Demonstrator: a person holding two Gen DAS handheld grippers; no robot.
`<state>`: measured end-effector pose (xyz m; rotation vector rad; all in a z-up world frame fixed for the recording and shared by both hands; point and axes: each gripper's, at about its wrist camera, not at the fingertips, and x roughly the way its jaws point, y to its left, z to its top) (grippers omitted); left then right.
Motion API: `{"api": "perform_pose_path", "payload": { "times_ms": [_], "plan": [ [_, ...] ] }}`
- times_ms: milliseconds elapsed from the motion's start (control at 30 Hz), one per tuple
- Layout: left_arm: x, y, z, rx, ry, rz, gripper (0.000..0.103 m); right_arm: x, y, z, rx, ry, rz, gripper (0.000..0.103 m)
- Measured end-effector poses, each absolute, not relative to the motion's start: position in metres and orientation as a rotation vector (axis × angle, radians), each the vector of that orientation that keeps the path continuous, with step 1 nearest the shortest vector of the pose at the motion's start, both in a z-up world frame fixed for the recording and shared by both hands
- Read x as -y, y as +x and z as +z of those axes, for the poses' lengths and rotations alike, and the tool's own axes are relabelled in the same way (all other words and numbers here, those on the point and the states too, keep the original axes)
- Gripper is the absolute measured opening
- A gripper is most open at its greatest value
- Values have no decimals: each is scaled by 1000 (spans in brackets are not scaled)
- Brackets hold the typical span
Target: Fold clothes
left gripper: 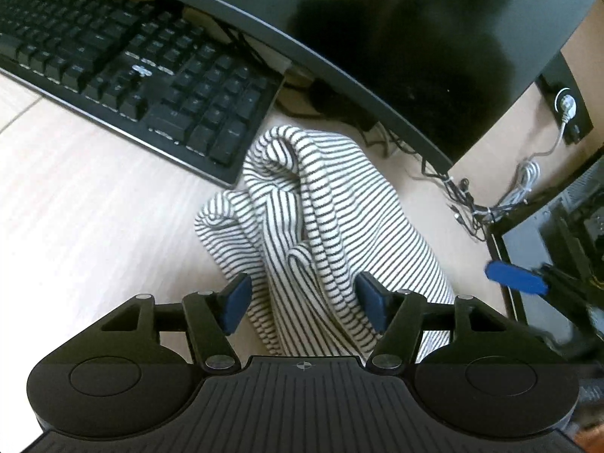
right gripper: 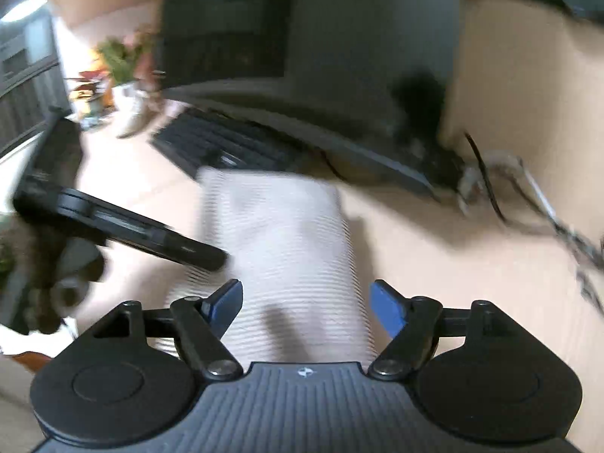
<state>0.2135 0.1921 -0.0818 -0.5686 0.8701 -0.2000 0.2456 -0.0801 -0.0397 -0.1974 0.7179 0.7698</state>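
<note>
Striped garment (left gripper: pixel 332 222), white knit with thin dark stripes, bunched and partly rolled on a pale wooden surface. Thick rolled folds along the middle, a rounded hump at the far end, a smaller fold off to the left. Far end just beside a dark keyboard's corner. Smeared in the right wrist view (right gripper: pixel 279 241), stripes barely legible.

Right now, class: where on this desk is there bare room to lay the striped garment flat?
Bare pale wooden desk lies left of the crumpled black-and-white striped garment, in front of the black keyboard. Right of it, tangled cables crowd the desk's edge.
</note>
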Motion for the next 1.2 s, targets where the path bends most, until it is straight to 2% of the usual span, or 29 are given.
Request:
{"api": "perform_pose_path", "payload": {
  "times_ms": [100,233,433,567,667,767,867,967,1067,1200],
  "plan": [
    [-188,221,-84,-884,-586,-213,66,76,251,-64,-786,-154,760,75],
    [-181,239,-84,-889,-551,-225,67,68,238,-80,-755,-150,726,78],
    [-179,270,-80,-892,-484,-218,68,62,255,-82,-738,-101,673,79],
    [-177,278,-81,-885,-444,-219,73,61,253,-84,-724,-108,669,81],
    [-179,270,-77,-881,-451,-209,72,68,255,-79,-718,-99,693,81],
    [-187,257,-60,-855,-443,-193,69,75,255,-65,-681,-67,707,74],
    [-199,243,-35,-795,-439,-175,67,76,247,-46,-599,-86,743,57],
    [-206,236,-7,-713,-436,-180,65,59,244,-40,-589,-113,830,56],
    [-195,246,14,-644,-431,-214,65,32,245,-58,-644,-171,864,56],
    [-179,263,11,-654,-440,-265,65,17,239,-71,-625,-215,864,57]
  ]
}}
